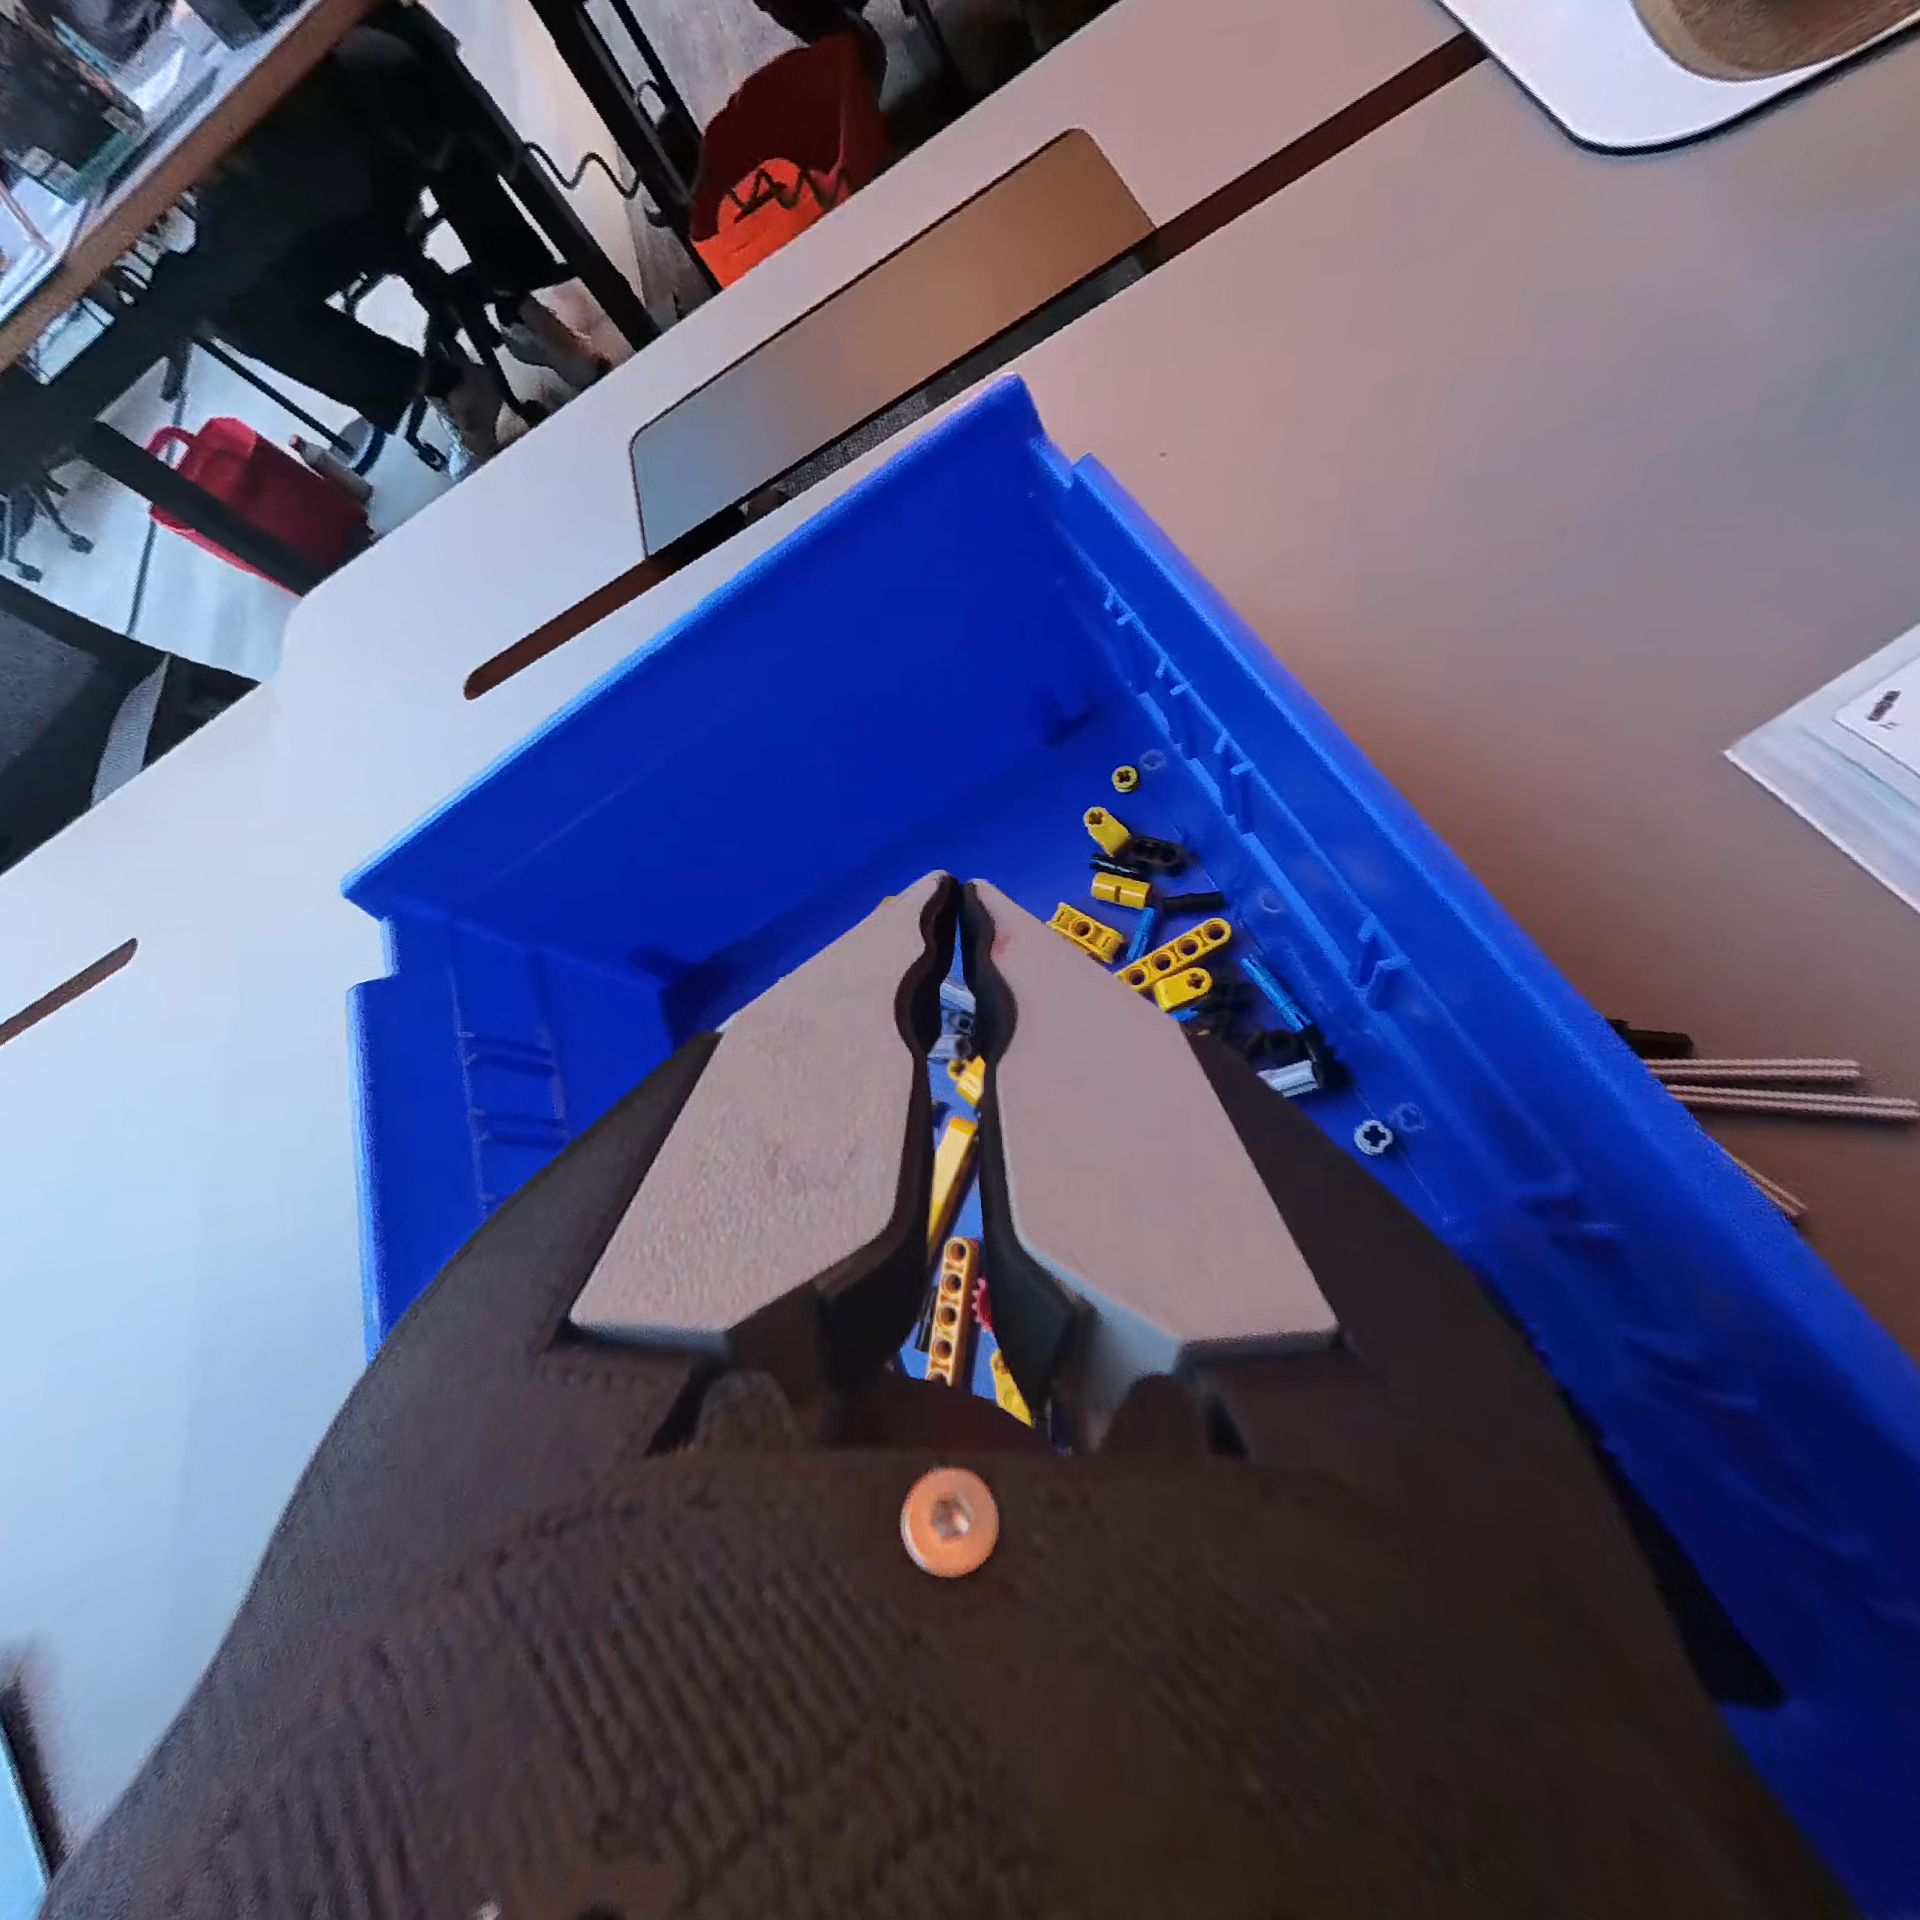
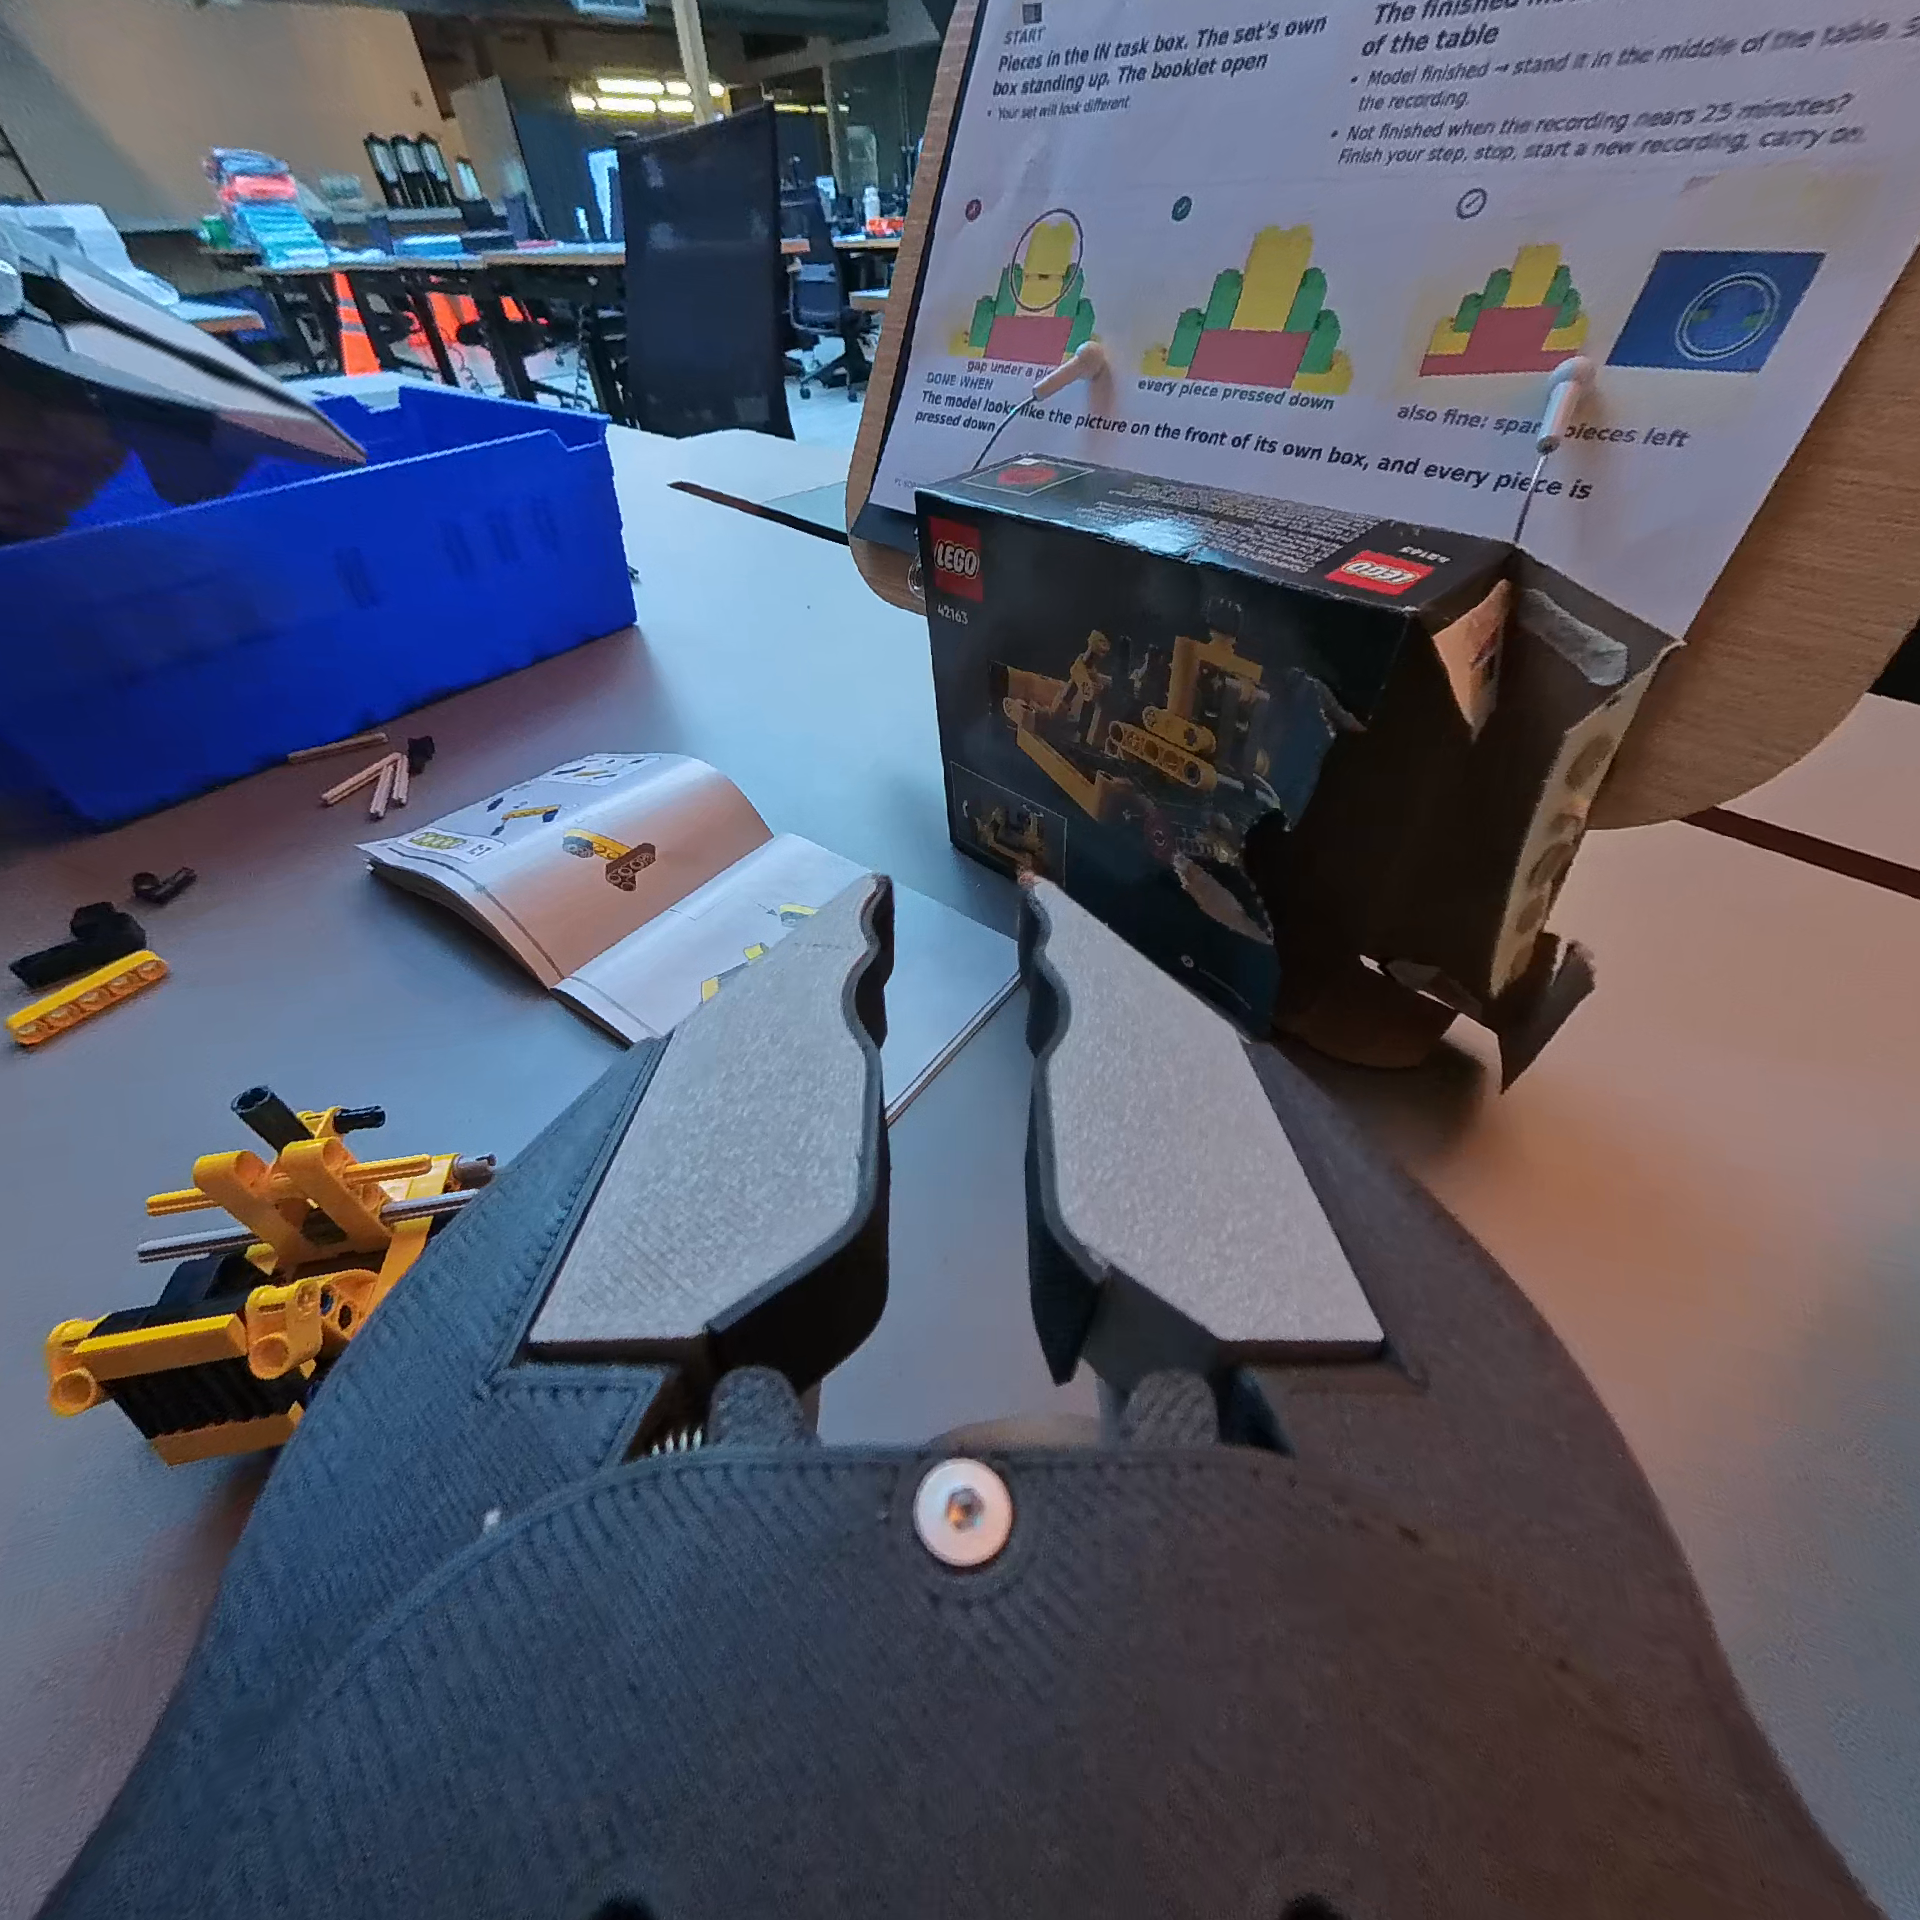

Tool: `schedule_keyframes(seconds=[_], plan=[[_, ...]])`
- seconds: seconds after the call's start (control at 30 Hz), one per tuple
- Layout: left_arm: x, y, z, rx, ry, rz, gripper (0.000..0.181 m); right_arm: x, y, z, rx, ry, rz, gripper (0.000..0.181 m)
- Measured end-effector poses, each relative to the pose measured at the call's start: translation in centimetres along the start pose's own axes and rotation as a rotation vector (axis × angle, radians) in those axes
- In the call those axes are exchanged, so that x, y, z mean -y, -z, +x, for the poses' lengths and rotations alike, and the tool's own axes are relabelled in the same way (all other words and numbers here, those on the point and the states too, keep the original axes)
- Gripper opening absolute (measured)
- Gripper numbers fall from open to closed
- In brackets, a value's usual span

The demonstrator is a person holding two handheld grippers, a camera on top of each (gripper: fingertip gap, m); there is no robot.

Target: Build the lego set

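The blue bin [image 1: 883,665] is the landmark: it sits on the grey table [image 2: 748,644], and the left gripper [image 1: 957,896] hangs over its open top, pointing down toward its floor, fingertips all but closed with nothing visibly between them. Outside the bin, toward the right gripper [image 2: 956,904], the set's box [image 2: 1143,717] stands upright, the open booklet [image 2: 623,862] lies nearer the bin, and the half-built yellow model [image 2: 260,1278] rests farther out. The right gripper's fingers stand a little apart, empty, aimed at the box. Inside the bin, loose pieces [image 1: 1174,945] gather along the far wall, right of the left fingertips; a yellow beam [image 1: 1174,952] there lies slantwise. The left gripper is clearly the nearer; I judge the pick needs a short shift toward that wall
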State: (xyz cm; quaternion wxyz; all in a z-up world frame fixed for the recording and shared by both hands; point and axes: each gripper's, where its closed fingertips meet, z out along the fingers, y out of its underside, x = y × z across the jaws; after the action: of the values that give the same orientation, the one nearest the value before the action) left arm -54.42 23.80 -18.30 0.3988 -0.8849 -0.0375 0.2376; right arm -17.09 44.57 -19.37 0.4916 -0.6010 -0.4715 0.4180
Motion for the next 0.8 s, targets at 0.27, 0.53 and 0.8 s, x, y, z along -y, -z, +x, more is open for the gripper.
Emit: schedule_keyframes(seconds=[0.27, 0.53, 0.8], plan=[[-0.3, -0.1, -1.0, -0.017, 0.092, 0.021, 0.000, -0.5, -0.4, -0.2, 0.015, 0.001, -0.039, 0.023], [-2.7, 4.4, -5.8, 0.010, 0.025, -0.016, 0.000, -0.5, 0.0, -0.7, 0.028, 0.009, -0.038, 0.023], [-10.2, 4.2, -4.0, -0.216, -0.396, -0.488, 0.012, -1.2, -0.1, -1.8, 0.042, 0.044, -0.087, 0.023]])
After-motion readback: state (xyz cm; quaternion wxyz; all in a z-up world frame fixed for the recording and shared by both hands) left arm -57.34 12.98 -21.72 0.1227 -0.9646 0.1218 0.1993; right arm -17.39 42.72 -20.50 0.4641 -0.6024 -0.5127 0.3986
